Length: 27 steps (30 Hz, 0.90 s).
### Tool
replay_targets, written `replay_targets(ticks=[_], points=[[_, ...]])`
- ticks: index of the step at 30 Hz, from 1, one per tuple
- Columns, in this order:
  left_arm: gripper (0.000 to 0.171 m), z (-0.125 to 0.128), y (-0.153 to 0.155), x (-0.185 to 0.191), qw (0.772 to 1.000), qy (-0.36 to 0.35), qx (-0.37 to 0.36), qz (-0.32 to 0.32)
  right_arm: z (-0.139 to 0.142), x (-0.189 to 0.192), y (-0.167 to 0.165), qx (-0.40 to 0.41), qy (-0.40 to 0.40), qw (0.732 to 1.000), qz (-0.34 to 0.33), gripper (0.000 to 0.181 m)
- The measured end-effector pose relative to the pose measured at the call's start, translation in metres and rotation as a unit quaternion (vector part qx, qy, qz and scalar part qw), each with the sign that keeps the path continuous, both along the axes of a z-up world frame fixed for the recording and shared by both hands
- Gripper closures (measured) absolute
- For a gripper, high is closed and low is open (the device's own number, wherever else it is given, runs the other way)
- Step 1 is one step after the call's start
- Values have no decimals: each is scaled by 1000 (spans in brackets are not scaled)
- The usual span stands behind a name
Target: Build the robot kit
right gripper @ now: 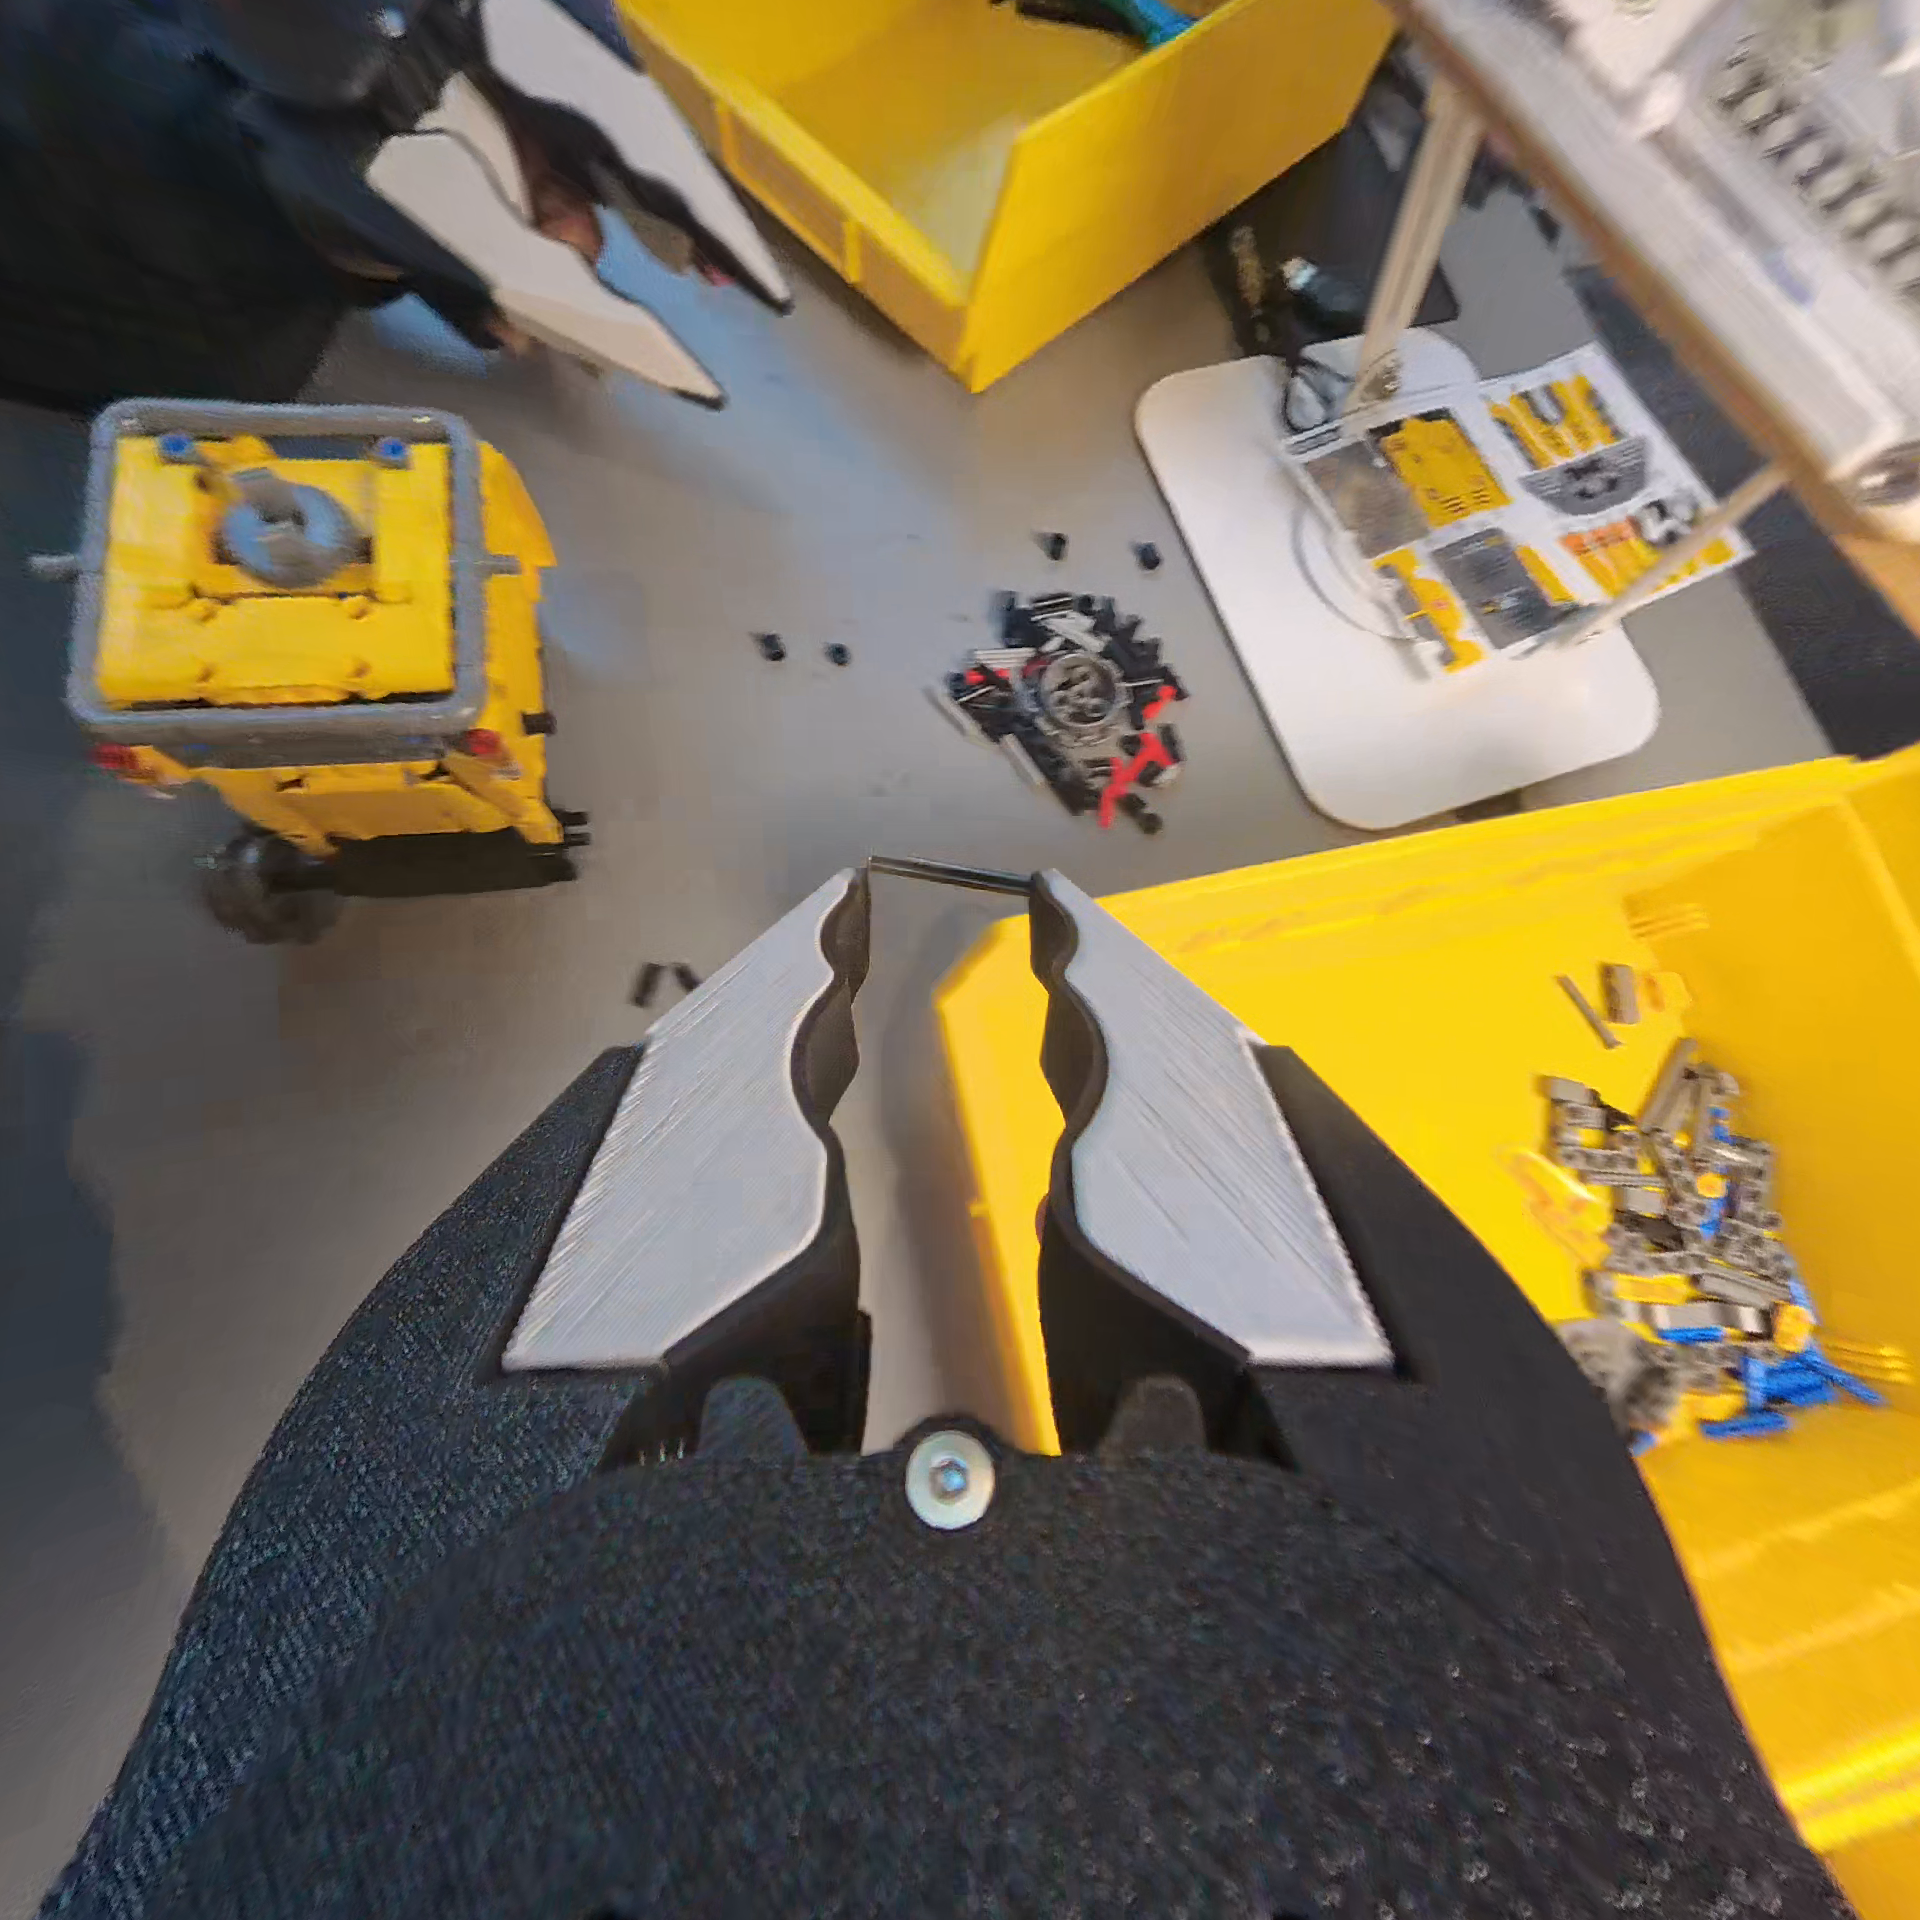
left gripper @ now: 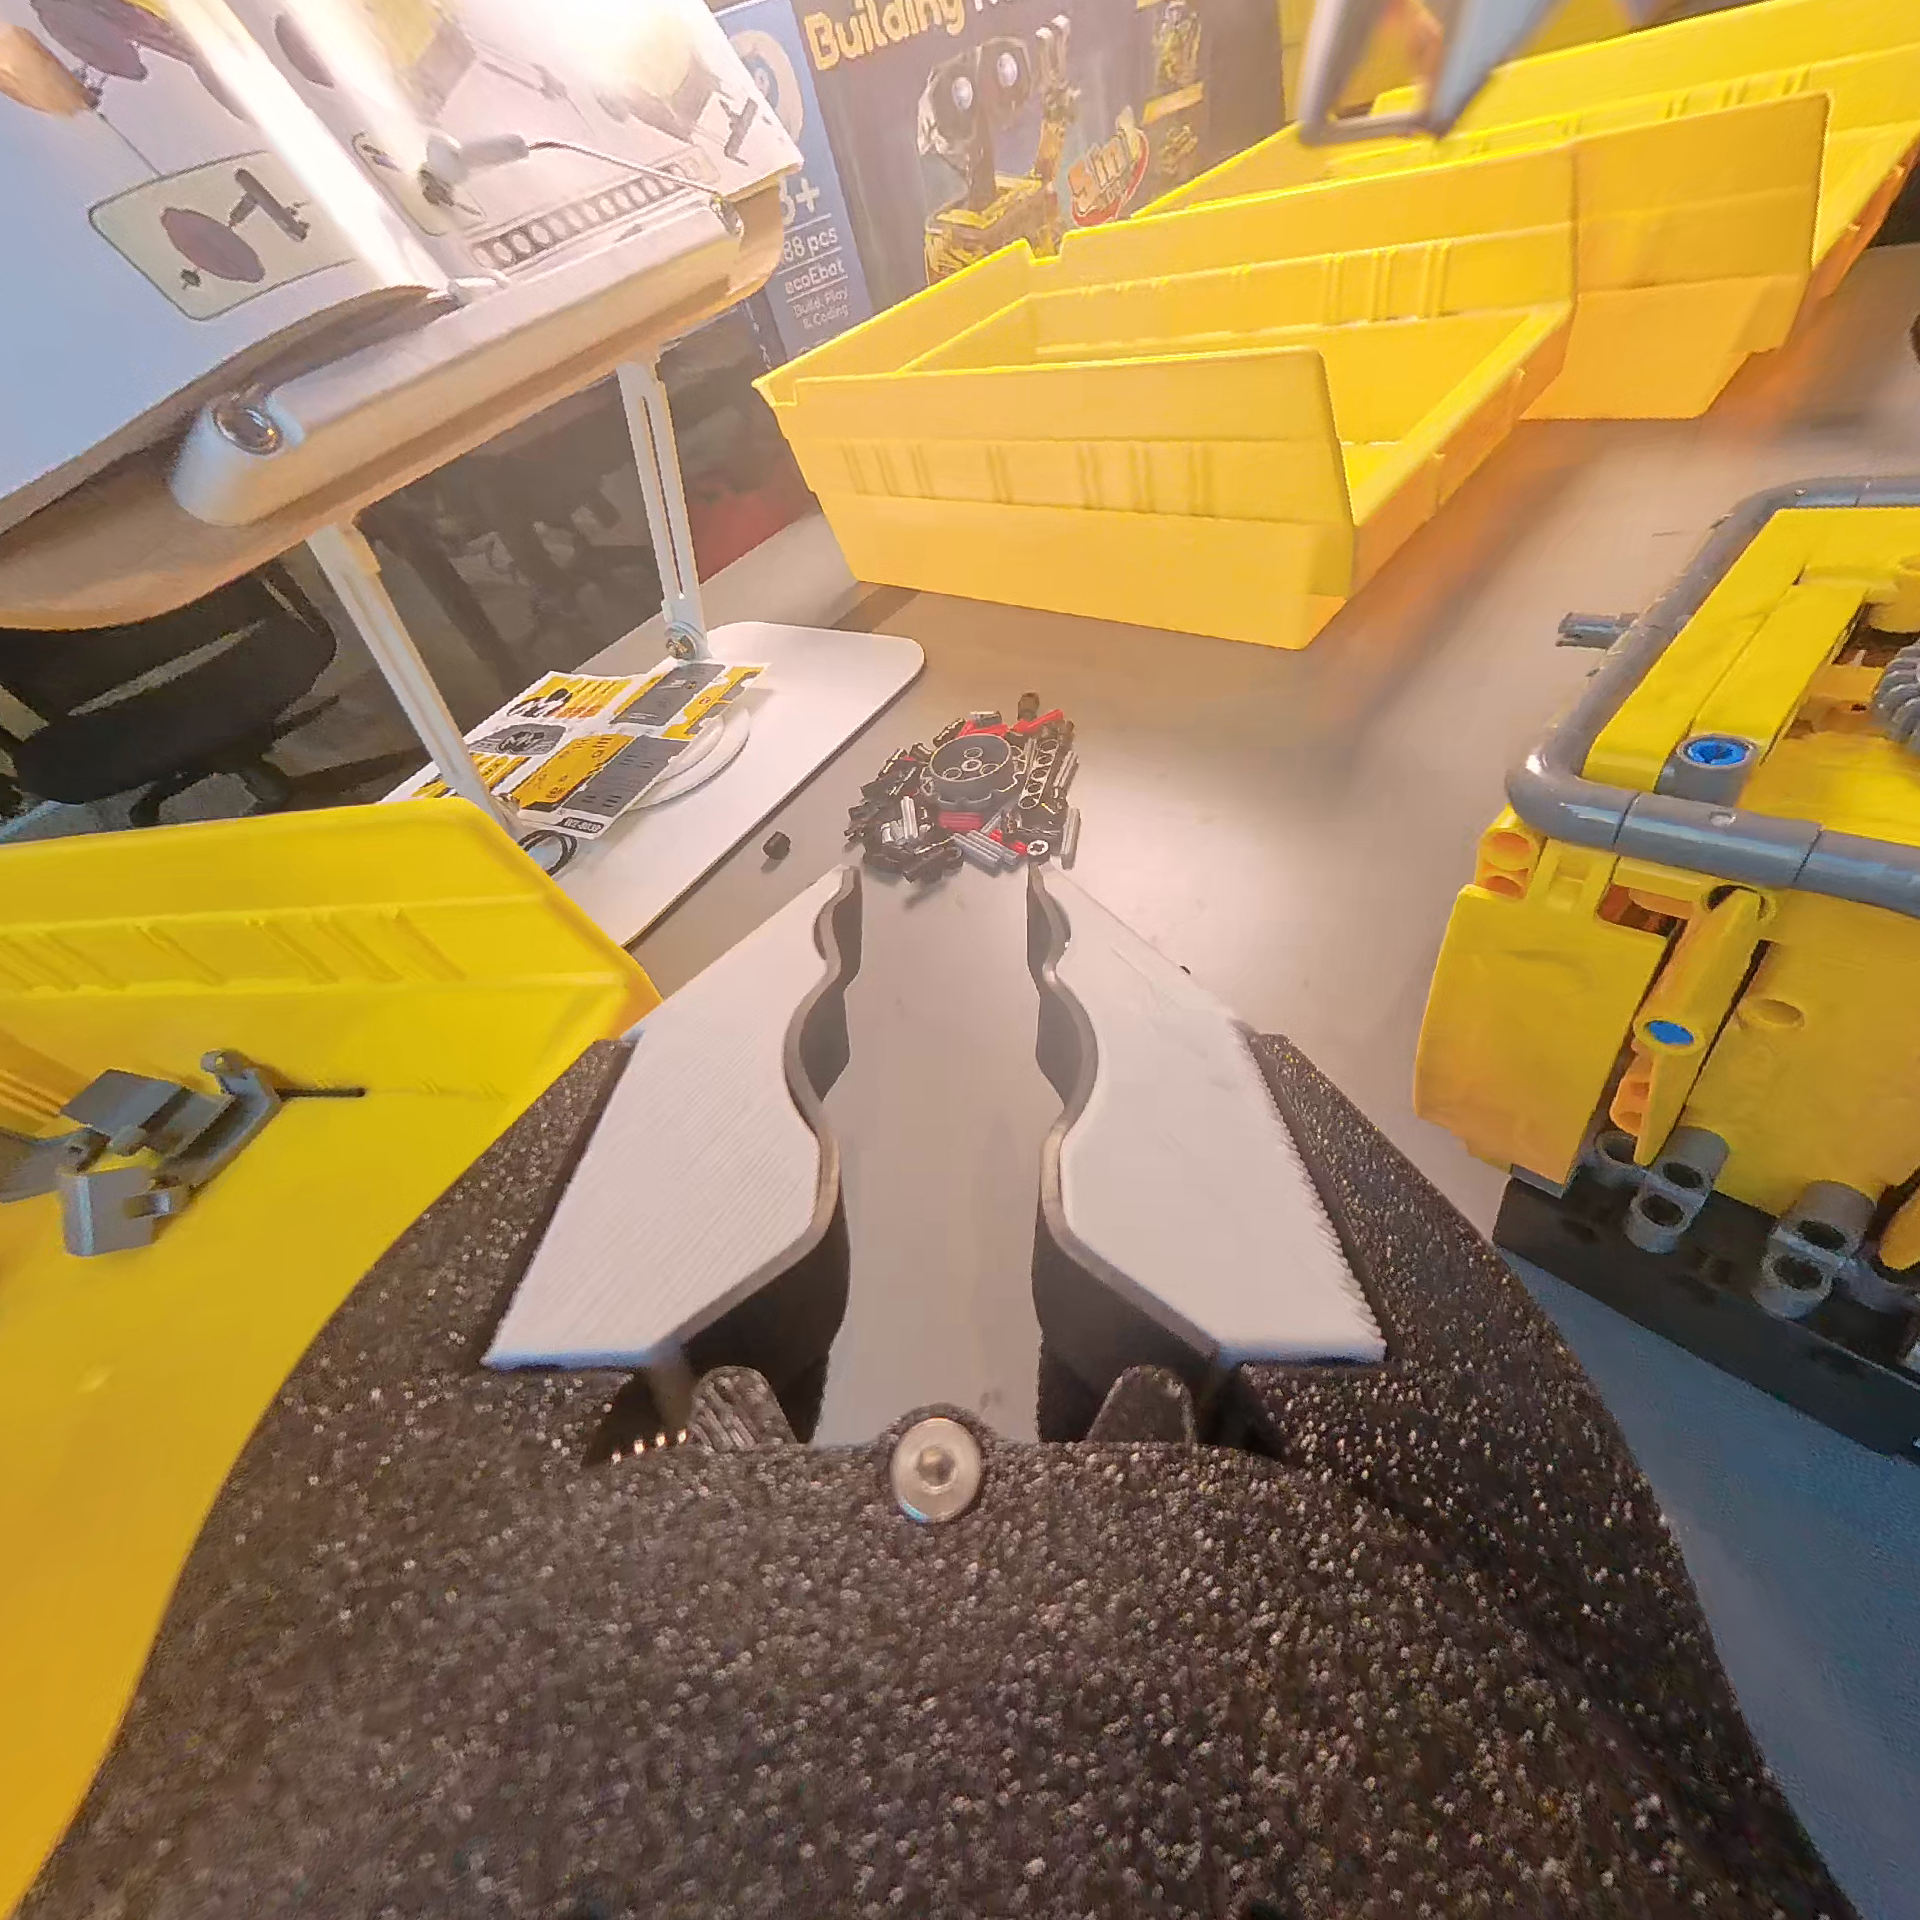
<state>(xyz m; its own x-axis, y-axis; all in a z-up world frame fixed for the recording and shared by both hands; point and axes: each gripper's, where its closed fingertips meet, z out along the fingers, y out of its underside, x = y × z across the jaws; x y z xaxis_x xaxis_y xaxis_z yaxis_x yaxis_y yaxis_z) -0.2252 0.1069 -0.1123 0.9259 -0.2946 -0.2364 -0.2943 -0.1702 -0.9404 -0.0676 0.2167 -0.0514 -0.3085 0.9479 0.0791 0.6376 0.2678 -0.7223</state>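
The grey table [left gripper: 1299,748] is carrying everything, and its far edge is running out of frame. Yellow bins [left gripper: 1164,488] are standing at the far right, cut off at the top; another yellow bin [right gripper: 1455,1039], near right in the right wrist view, is holding a blurred heap of grey and blue parts [right gripper: 1683,1236]. A yellow block-built model [left gripper: 1704,935] is sitting to the right, half out of frame. A white book stand [left gripper: 727,717] is holding an open booklet [left gripper: 364,156] at the far left, with a sticker sheet [left gripper: 613,743] on its base.

The left gripper [left gripper: 945,883] is hovering with its jaws apart and empty, just short of a pile of small black and red parts [left gripper: 971,795]. The right gripper [right gripper: 948,883] is pinching what seems to be a thin black rod [right gripper: 951,876] crosswise between its tips, jaws partly spread.
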Motion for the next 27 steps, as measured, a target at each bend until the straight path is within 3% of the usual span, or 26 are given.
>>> replay_targets(ticks=[4, 10, 14, 27], points=[[141, 1, 0, -3, 1000, -13, -4, 8, -54, 14, -46, -19, -41, 999, -19, 151], [141, 2, -1, -7, 1000, 4, 2, 17, -127, 13, -62, -21, -64, 994, -86, 151], [141, 2, -1, -7, 1000, 6, 2, 17, -133, 8, -63, -43, -54, 991, -113, 150], [140, 1, -1, -8, 1000, 8, -1, 16, -139, 3, -59, -6, -73, 989, -126, 150]])
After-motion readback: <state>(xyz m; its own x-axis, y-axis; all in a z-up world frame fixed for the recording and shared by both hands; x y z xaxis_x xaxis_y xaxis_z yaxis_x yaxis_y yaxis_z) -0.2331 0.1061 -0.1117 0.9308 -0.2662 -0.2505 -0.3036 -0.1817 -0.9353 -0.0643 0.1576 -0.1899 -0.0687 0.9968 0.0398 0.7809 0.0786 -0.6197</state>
